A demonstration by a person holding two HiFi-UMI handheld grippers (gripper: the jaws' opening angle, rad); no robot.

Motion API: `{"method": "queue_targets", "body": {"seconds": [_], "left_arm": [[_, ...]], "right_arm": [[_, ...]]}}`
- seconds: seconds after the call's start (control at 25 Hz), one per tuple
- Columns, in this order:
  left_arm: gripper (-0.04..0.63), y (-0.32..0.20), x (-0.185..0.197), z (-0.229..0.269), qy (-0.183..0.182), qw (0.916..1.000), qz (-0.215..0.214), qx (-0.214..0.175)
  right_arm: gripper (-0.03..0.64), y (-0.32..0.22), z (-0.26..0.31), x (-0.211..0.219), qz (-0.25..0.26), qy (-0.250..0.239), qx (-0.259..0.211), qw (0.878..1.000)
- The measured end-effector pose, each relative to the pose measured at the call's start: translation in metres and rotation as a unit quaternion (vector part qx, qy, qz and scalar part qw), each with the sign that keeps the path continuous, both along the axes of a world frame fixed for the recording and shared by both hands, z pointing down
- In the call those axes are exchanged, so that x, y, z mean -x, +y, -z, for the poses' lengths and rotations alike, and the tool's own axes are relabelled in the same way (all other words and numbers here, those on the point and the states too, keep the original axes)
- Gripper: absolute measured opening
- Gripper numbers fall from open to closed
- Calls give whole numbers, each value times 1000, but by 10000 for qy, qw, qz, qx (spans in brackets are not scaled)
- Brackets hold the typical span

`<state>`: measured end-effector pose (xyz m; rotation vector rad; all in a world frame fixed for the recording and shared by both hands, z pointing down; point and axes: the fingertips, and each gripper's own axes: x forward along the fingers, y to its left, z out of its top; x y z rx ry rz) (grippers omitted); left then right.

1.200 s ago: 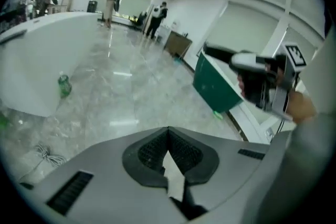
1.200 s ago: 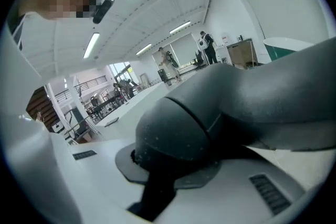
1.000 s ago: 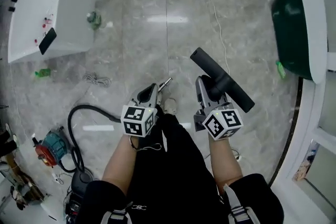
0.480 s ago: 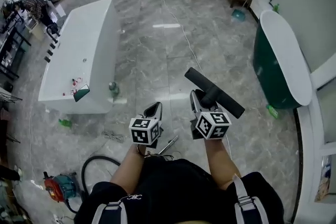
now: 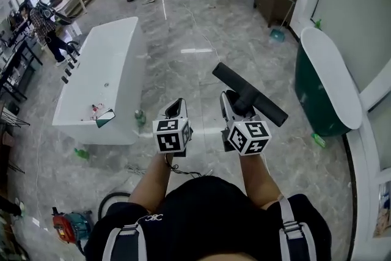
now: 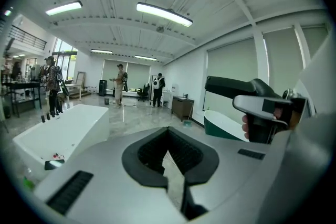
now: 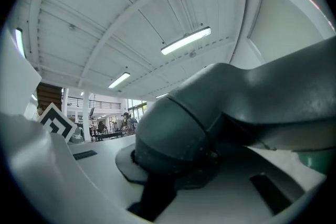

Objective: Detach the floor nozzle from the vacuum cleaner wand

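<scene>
The black T-shaped floor nozzle is held up in the air, clear of the floor, with my right gripper shut on its neck. No wand is attached to it. In the right gripper view the nozzle's rounded neck fills the space between the jaws of the right gripper. My left gripper is raised beside it at the same height, shut and holding nothing. In the left gripper view the left gripper has its pads together, and the nozzle shows to the right. The wand is out of sight.
A white bathtub stands to the left and a green one to the right. The vacuum body and its black hose lie on the floor at lower left. Several people stand far back; a dark cabinet is there too.
Both grippers have risen together, the right one carrying the nozzle. The wand's metal end, by the left gripper a second ago and on the floor half a second ago, is no longer seen.
</scene>
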<state>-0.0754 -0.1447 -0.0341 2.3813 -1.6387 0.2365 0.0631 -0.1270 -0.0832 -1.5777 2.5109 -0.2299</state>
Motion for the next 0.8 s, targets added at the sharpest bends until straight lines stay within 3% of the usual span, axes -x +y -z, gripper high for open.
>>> {"method": "queue_targets", "body": {"seconds": [0.16,0.4,0.8], "left_arm": [[8,4,17,23,296,9995,50,-30],[8,14,20,33,203,9996,-31,-170],[8,20,3,44,220,9992,-194,-262]], "right_arm": [[77,7,10,21,97,13,-72,9999],[77,10,9,23,-174,65,54,9998],[77,18,21,12,-87,-198,-74,9997]]}}
